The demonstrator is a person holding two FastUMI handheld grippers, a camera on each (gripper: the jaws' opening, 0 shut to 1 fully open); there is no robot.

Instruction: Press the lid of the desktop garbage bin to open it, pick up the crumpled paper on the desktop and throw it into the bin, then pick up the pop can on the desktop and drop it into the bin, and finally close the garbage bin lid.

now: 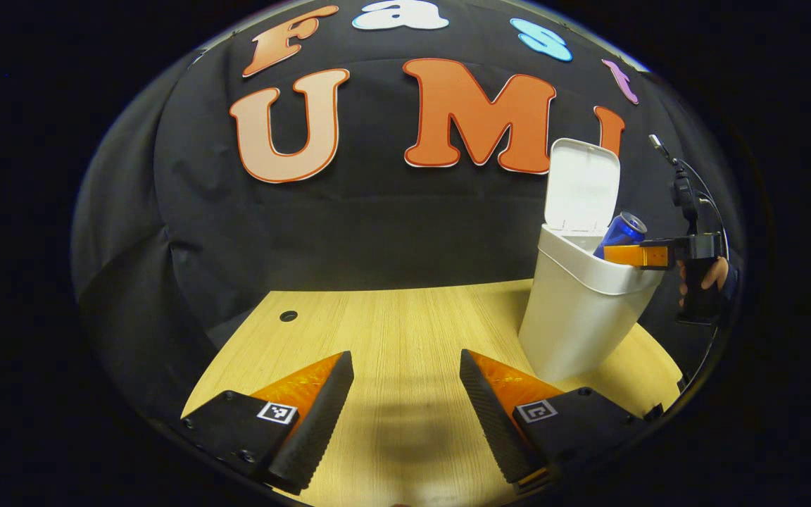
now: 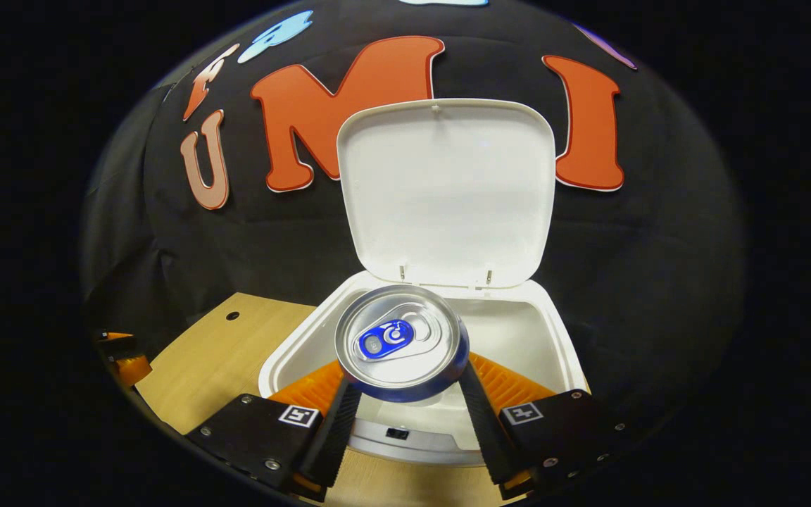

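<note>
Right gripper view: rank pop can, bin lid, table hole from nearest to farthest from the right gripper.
1. Pop can: between the right gripper's fingers, over the bin's opening.
2. Bin lid: standing open just behind the can, centre.
3. Table hole: off to the left on the wooden desktop, beyond the bin's left rim.

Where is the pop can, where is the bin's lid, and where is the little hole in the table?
pop can (image 2: pixel 400 342), right gripper view, on its silver top.
lid (image 2: pixel 448 190), right gripper view, on its white inner face.
hole (image 1: pixel 288 316), left gripper view, on the dark round opening in the table.
</note>
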